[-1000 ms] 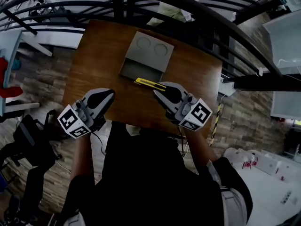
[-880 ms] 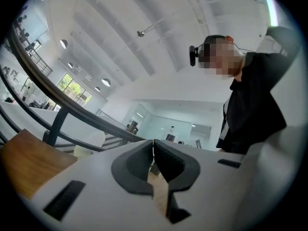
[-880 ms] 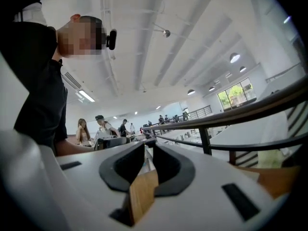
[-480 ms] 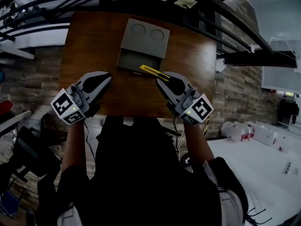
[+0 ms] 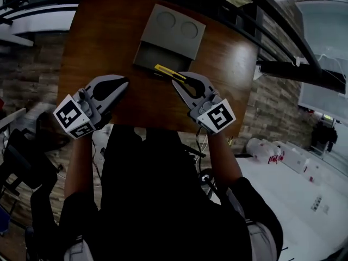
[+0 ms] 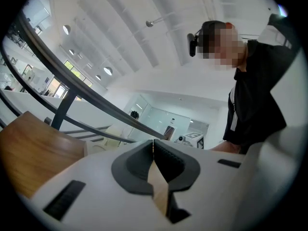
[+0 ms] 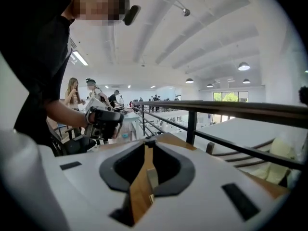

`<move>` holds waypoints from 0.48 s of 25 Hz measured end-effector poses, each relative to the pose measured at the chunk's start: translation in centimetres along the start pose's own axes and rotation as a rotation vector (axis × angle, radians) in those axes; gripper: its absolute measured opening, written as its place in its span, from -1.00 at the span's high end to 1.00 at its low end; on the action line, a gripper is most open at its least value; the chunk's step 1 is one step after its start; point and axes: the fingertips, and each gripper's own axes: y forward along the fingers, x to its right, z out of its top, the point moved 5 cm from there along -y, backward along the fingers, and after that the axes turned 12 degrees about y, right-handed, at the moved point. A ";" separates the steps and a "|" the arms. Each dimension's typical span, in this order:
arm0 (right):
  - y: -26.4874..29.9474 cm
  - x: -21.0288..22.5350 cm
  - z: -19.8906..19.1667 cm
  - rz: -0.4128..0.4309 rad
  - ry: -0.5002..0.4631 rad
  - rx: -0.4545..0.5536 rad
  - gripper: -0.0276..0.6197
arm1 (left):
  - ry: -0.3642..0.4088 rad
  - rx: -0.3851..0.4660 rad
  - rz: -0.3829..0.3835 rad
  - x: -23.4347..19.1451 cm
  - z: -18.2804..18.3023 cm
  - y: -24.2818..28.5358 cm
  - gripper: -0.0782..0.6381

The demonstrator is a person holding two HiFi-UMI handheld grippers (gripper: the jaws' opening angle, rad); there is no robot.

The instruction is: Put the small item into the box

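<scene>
Yellow slim bar-shaped item [image 5: 169,73] lies crosswise on the brown wooden desk [image 5: 109,37], just beside the grey open box [image 5: 173,29], directly ahead of the right gripper [image 5: 178,86]. The left gripper [image 5: 126,81] is farther off. Both sets of fingers are together, empty.

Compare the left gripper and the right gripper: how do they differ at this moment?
Grip: the right gripper is shut on the end of a yellow item; the left gripper is shut on nothing.
Place: the right gripper reaches close to the grey box, with the item over its open front; the left gripper lies apart from the box, over the wooden table.
Shared: both have jaws together and point away from the person.
</scene>
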 end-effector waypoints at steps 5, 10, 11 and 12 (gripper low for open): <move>1.7 2.1 -1.0 0.025 0.029 -0.014 0.72 | -0.033 -0.016 0.049 -0.7 -2.3 -0.5 0.73; 3.1 4.1 -2.6 0.037 0.060 -0.045 0.72 | -0.053 -0.027 0.081 -0.6 -3.8 -0.5 0.73; 3.4 4.3 -2.8 0.037 0.060 -0.050 0.72 | -0.055 -0.026 0.085 -0.6 -4.0 -0.5 0.73; 3.7 4.4 -3.0 0.039 0.059 -0.056 0.72 | -0.058 -0.024 0.089 -0.6 -4.2 -0.5 0.73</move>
